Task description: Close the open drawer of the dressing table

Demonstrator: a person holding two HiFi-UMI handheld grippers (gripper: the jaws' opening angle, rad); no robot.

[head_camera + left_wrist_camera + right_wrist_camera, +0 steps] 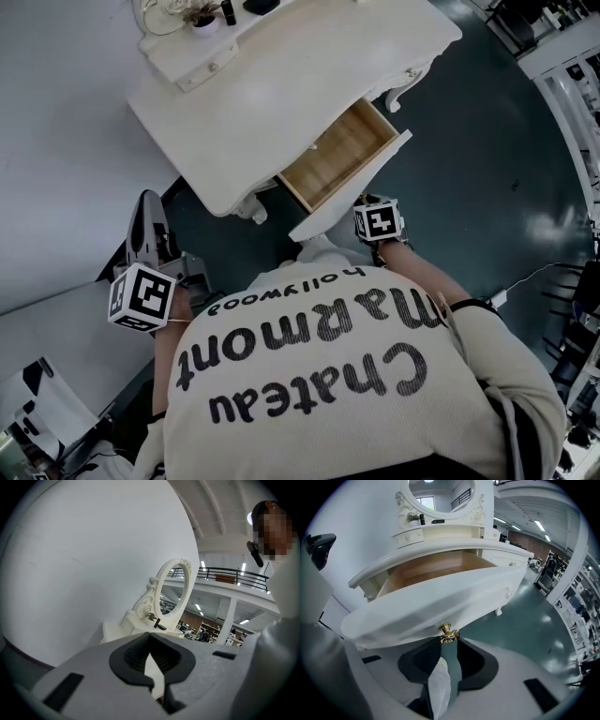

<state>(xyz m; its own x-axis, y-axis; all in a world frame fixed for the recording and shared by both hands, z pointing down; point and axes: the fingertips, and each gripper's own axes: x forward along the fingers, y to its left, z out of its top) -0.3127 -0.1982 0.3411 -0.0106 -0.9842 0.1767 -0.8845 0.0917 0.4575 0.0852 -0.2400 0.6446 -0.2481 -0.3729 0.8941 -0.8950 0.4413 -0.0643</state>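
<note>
Gripping the brass knob (447, 633) at its tips, the right claw (449, 640) holds the front of the drawer (436, 573), which stands pulled out from the counter's (281, 84) front edge, wooden inside showing. From the head view the knob itself is hidden. Off the counter's front left corner the left claw (150, 634) is pinched closed on nothing, facing the oval mirror (174, 592); small items (211, 14) along the back edge are too small to name
</note>
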